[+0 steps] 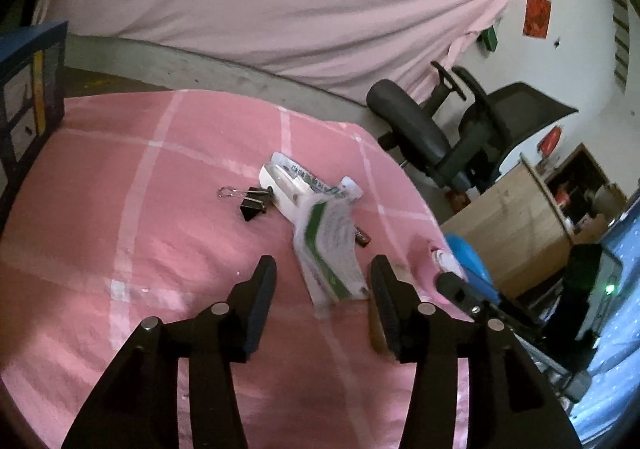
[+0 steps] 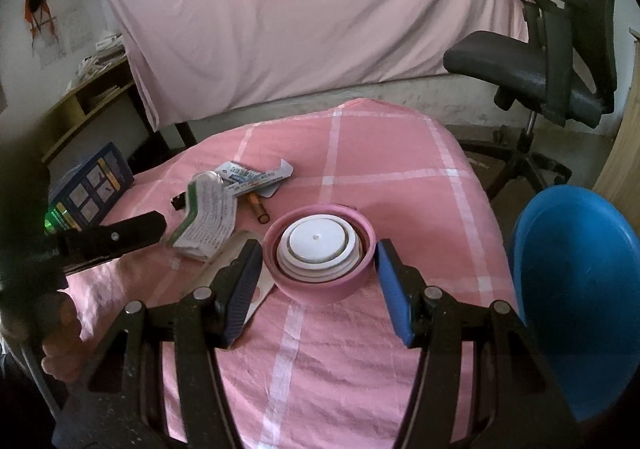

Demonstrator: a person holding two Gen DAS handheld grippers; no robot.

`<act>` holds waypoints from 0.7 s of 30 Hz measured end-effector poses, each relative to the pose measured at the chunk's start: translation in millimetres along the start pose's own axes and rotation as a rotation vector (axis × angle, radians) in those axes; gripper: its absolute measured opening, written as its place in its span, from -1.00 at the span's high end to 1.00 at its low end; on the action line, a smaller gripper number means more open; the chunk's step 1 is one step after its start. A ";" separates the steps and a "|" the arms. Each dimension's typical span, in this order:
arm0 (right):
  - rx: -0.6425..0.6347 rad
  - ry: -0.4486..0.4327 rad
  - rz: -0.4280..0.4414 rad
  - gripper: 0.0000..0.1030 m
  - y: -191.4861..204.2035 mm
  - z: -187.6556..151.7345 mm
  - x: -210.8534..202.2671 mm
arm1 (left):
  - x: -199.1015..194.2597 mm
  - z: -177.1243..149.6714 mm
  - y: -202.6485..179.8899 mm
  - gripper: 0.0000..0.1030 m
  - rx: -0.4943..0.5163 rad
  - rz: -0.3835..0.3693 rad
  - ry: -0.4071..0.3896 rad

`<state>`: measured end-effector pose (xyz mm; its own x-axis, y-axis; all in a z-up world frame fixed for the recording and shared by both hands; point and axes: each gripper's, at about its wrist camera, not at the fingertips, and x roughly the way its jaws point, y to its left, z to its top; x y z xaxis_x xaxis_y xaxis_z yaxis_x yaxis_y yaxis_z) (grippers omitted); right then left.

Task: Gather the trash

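Note:
Trash lies on a pink checked tablecloth (image 1: 120, 209). A green-and-white crumpled paper packet (image 1: 334, 249) lies just ahead of my open left gripper (image 1: 322, 273); it also shows in the right wrist view (image 2: 206, 217). Behind it lie a white printed wrapper (image 1: 288, 185), a black binder clip (image 1: 252, 201) and a small brown piece (image 1: 362, 237). My right gripper (image 2: 318, 261) is open, its fingers either side of a pink cup with a white lid (image 2: 320, 249), not touching it. The left gripper's finger (image 2: 120, 235) shows at the left there.
A blue bin (image 2: 576, 289) stands at the table's right edge. A blue box (image 2: 92, 189) sits at the left corner. An amber vial (image 2: 258, 209) lies by the wrappers. A black office chair (image 2: 552, 61) and a pink-draped bed (image 2: 300, 9) stand behind.

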<state>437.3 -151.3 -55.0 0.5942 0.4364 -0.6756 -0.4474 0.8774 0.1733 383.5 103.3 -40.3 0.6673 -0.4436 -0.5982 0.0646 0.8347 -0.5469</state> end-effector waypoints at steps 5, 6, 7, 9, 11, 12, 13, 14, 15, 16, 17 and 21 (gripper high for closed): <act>0.004 0.003 0.003 -0.57 -0.7 0.6 0.5 | 13.5 1.4 -5.0 0.17 0.042 0.049 0.012; 0.006 0.004 0.002 -0.57 -0.4 0.4 0.9 | 16.9 3.2 -5.1 0.17 0.045 0.059 0.012; 0.007 0.007 0.002 -0.57 -0.5 0.4 1.4 | 19.7 5.5 -3.9 0.17 0.041 0.065 0.012; 0.008 0.017 0.001 -0.57 -0.6 0.3 3.7 | 22.8 7.0 -1.9 0.18 0.027 0.063 0.007; 0.008 0.031 -0.002 -0.57 -0.5 0.4 6.6 | 27.9 7.8 -3.4 0.23 0.028 0.077 0.012; 0.008 0.035 -0.002 -0.57 -0.8 0.3 7.2 | 28.7 7.5 -4.3 0.27 0.034 0.090 0.013; 0.008 0.038 -0.003 -0.57 -0.5 0.2 7.7 | 29.6 7.2 -4.7 0.36 0.037 0.101 0.015; 0.007 0.039 -0.004 -0.57 -0.7 0.0 7.8 | 30.1 7.1 -3.6 0.51 0.036 0.106 0.016; 0.007 0.040 -0.004 -0.57 -0.6 -0.3 7.7 | 30.3 8.2 -1.5 0.60 0.031 0.109 0.020; 0.006 0.042 -0.004 -0.57 -0.6 -0.7 7.7 | 29.9 7.2 0.7 0.69 0.023 0.111 0.022; 0.006 0.044 -0.004 -0.57 -0.7 -0.9 7.9 | 29.4 7.5 1.8 0.71 0.017 0.108 0.020; 0.009 0.049 0.002 -0.57 -2.6 -1.1 8.6 | 26.3 5.3 1.0 0.74 0.022 0.102 0.012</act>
<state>442.9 -150.0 -62.0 0.5596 0.4276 -0.7099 -0.4420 0.8786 0.1808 405.1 94.2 -53.5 0.6621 -0.3597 -0.6575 0.0128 0.8826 -0.4699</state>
